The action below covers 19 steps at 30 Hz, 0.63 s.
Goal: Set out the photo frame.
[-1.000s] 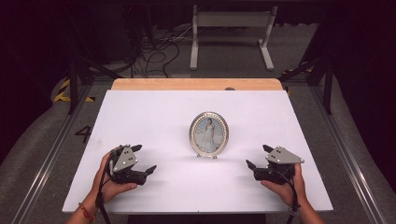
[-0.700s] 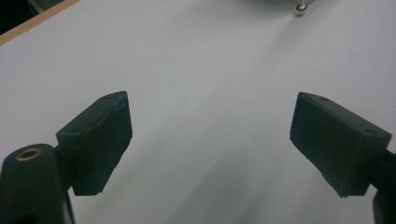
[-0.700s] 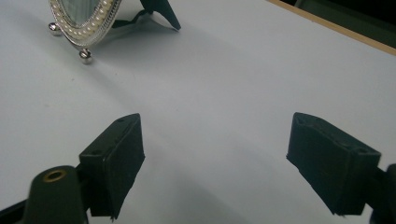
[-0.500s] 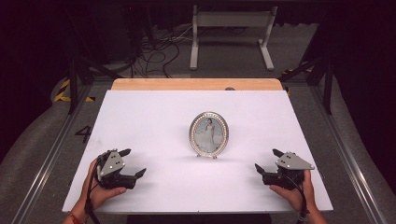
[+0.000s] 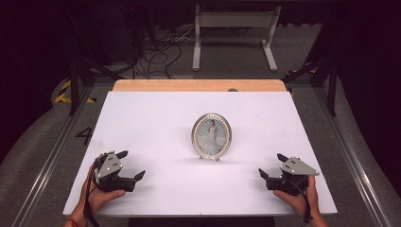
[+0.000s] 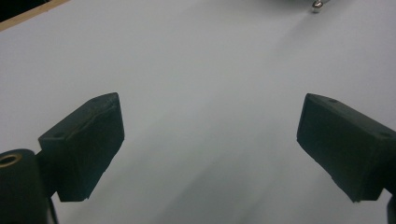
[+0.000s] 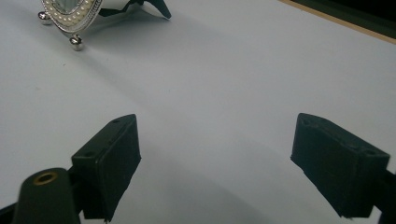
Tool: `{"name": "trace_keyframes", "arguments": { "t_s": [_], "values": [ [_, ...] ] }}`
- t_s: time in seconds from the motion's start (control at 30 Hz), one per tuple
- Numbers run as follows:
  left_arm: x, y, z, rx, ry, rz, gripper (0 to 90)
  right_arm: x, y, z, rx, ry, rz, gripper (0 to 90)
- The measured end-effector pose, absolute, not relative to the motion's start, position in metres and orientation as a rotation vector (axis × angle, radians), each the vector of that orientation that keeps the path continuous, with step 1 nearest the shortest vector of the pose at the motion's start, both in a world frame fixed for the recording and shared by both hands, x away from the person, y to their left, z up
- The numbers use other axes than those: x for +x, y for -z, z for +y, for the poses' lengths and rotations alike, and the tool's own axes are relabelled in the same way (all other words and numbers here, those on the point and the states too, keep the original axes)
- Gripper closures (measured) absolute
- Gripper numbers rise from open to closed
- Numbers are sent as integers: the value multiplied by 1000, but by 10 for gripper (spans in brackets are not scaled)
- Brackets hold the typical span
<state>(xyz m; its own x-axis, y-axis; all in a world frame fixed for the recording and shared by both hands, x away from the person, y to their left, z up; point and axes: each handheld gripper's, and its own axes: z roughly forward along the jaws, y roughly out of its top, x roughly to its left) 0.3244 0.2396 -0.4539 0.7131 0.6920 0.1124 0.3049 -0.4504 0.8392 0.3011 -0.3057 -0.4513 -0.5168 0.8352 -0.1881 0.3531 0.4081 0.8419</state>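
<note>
Frame placement decided everything here: the oval picture frame (image 5: pixel 211 136) stood upright near the middle of the white counter (image 5: pixel 156 118), its long axis vertical, its face turned toward the near edge. Both tools sat well apart from it, close to that near edge. The left tool (image 5: pixel 132 165) lay at the near left, so the frame was far and to the right of it; the right tool (image 5: pixel 271 165) lay at the near right, so the frame was far and to the left of it. Judged from above, the right tool looked slightly nearer, though the difference was small. In the right gripper view the beaded rim and small ball feet (image 7: pixel 76 41) showed at the upper left, ahead of the jaws. Each tool was spread wide and carried nothing, with bare counter between its jaws. A reach from either side would probably have to travel forward and inward.
</note>
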Motion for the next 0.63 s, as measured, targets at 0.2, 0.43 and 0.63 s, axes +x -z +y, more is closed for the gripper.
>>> {"name": "trace_keyframes", "arguments": {
  "t_s": [0.2, 0.43, 0.63],
  "values": [
    [328, 456, 239, 2038, -548, 766, 60, 301, 451, -306, 1003, -1039, 2053, 150],
    [328, 459, 236, 2072, -563, 756, 40, 299, 448, -307, 992, -1044, 2036, 147],
    [333, 460, 238, 2073, -574, 776, 41, 300, 449, -307, 1004, -1032, 2036, 148]
  ]
}}
